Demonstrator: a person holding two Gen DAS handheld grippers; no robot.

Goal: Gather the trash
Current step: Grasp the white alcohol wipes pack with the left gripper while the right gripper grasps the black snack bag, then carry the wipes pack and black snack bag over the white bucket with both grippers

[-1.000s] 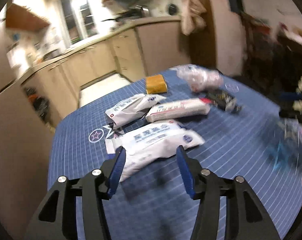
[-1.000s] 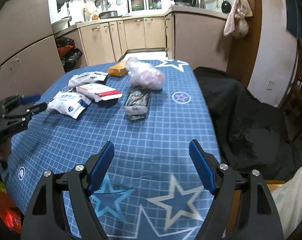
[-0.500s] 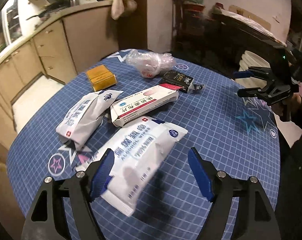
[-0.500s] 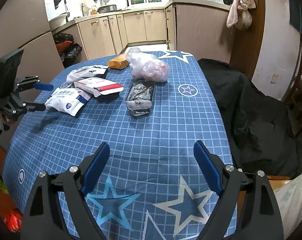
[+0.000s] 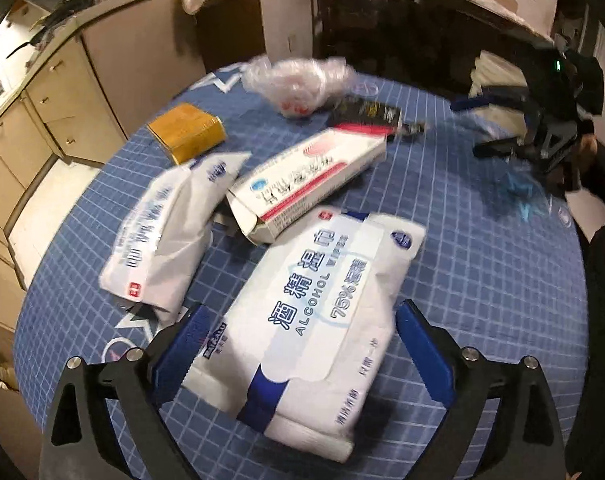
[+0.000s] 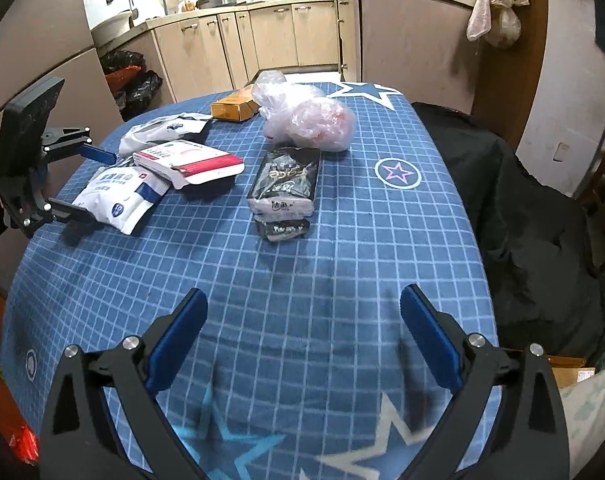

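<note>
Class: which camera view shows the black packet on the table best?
The right wrist view: the black packet lies whole and sharp, in front of the plastic bag. In the left wrist view the packet is far, blurred and partly hidden behind the red and white box.

blurred: plastic bag [image 5: 302, 80] | blurred: right tool [image 5: 514, 128] | hidden: carton [image 5: 306, 184] end under dark packet [image 5: 366, 114]

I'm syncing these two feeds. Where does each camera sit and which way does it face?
Left wrist: on the left gripper, angled down at the alcohol wipes pack between its opening jaws.
Right wrist: on the right gripper, jaws opening over bare tablecloth, facing the kitchen.
Shared: the wipes pack, red-and-white box, and each other's gripper.
</note>
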